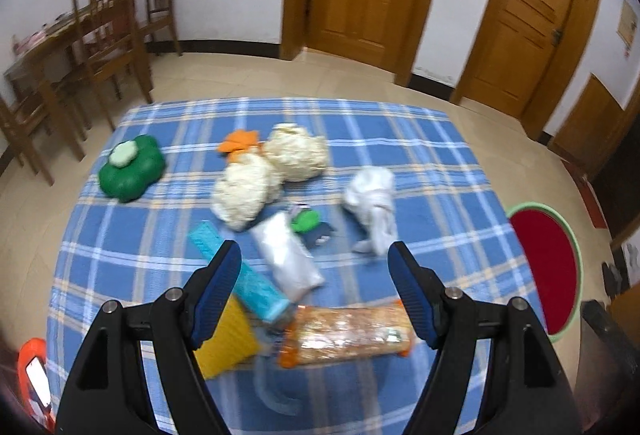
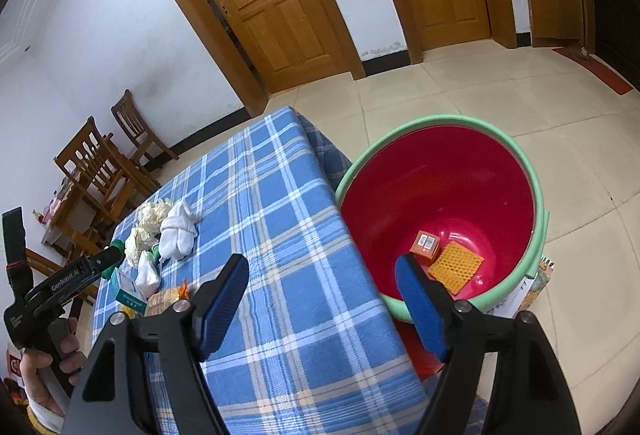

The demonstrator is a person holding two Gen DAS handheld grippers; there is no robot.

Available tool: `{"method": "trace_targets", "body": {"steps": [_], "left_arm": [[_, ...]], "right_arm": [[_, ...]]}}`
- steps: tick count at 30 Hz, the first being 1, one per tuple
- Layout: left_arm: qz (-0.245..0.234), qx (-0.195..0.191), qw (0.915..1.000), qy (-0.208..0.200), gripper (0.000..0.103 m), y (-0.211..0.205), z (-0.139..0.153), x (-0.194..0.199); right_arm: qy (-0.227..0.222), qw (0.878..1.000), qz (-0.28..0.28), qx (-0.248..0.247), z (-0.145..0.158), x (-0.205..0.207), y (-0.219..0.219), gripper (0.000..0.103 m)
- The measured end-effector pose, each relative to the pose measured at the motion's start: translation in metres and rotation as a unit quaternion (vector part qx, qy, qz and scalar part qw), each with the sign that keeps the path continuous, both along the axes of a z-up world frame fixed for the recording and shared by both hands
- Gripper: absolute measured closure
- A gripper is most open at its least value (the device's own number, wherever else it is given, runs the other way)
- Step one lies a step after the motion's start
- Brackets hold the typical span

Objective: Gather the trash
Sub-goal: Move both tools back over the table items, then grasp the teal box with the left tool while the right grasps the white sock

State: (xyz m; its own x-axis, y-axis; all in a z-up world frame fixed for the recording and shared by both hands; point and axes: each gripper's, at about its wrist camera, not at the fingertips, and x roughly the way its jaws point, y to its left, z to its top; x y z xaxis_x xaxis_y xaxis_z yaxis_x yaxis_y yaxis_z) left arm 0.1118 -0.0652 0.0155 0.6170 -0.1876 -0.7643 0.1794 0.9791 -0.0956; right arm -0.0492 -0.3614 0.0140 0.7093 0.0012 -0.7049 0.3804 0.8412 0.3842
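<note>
From the left wrist, I had the left tongs [image 1: 316, 267] spread and empty above the litter near the front edge of the surface [image 1: 440, 163]: a snack packet [image 1: 352, 331], a teal box [image 1: 244, 275], a silver pouch [image 1: 288, 255]. I judged the next pick was due, needing a drop onto one piece.

From the right wrist, the right tongs [image 2: 324, 295] stood spread, holding nothing, over the red bucket [image 2: 440, 171] off the surface's right edge; inside lay an orange box [image 2: 425, 245] and an orange mesh piece [image 2: 456, 267].

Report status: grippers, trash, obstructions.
Left gripper open, empty, over litter on blue plaid tablecloth. Right gripper open, empty, by red green-rimmed bucket; small orange box and orange mesh pad inside. Nothing obstructing.
</note>
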Motion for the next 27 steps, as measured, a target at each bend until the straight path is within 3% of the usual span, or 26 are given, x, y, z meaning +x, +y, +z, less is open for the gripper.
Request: {"method": "trace_targets", "body": {"steps": [9, 19, 24, 27], "left_arm": [[0.052, 0.025, 0.9982, 0.018, 0.028, 0.029, -0.024, 0.014], [0.072, 0.019, 0.9966, 0.035, 0.028, 0.046, -0.043, 0.018], [0.076, 0.0, 0.9959, 0.049, 0.048, 0.059, -0.05, 0.019], [0.069, -0.034, 0.995, 0.064, 0.057, 0.065, -0.054, 0.021]], "right_arm": [[0.013, 1.0, 0.009, 0.005, -0.007, 0.005, 0.006, 0.025], [0.024, 0.999, 0.021, 0.008, -0.013, 0.013, 0.015, 0.025], [0.028, 0.999, 0.032, 0.006, -0.014, 0.02, 0.022, 0.025], [0.031, 0.999, 0.041, 0.002, -0.015, 0.025, 0.027, 0.025]]}}
